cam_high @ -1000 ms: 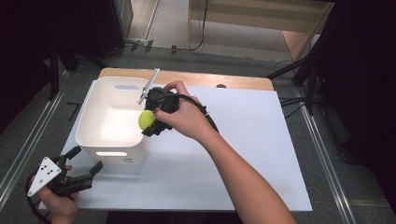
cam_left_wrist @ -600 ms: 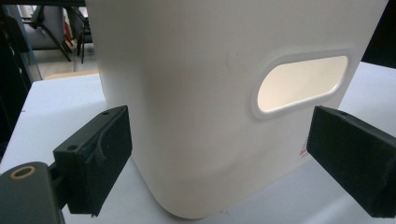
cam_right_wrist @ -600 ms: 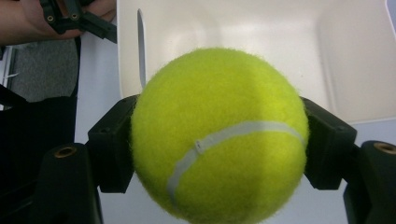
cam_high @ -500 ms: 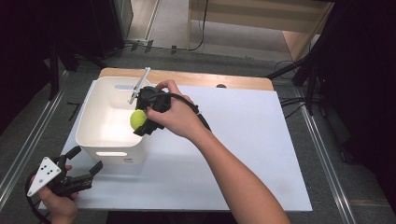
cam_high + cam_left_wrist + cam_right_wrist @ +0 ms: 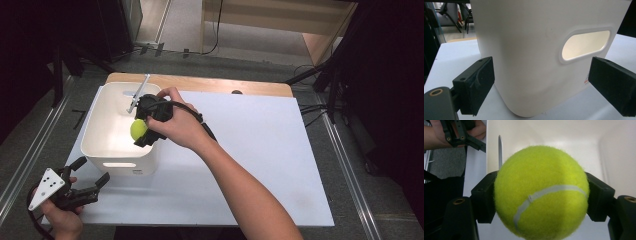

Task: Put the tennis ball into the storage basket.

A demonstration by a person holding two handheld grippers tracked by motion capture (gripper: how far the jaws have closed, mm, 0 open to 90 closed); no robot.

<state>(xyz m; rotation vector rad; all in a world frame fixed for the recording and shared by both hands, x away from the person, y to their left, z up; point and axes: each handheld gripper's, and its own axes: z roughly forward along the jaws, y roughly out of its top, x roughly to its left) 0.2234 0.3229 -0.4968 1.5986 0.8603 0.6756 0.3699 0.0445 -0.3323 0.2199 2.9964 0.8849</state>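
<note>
Right claw [image 5: 141, 131]: my pads are clamped on either side of the tennis ball [image 5: 138, 129]; I pinch it across its widest part so the felt cannot roll out.
Ball's place: held above the open white bin [image 5: 98, 150], toward its 3 o'clock wall, clear of the floor inside; I judge a drop would land it in the bin.
Left claw [image 5: 86, 182]: wide open with nothing in it, parked at the bin's 7 o'clock, jaws facing the wall with the handle slot [image 5: 586, 45] but not touching it; I hold it low to leave the bin mouth free.
Bin: stands at 10 o'clock on the white surface [image 5: 260, 150], its open top reachable from above.
Metal strip [image 5: 138, 93]: leans on the bin's far rim at 12 o'clock; I cannot tell what it is.
</note>
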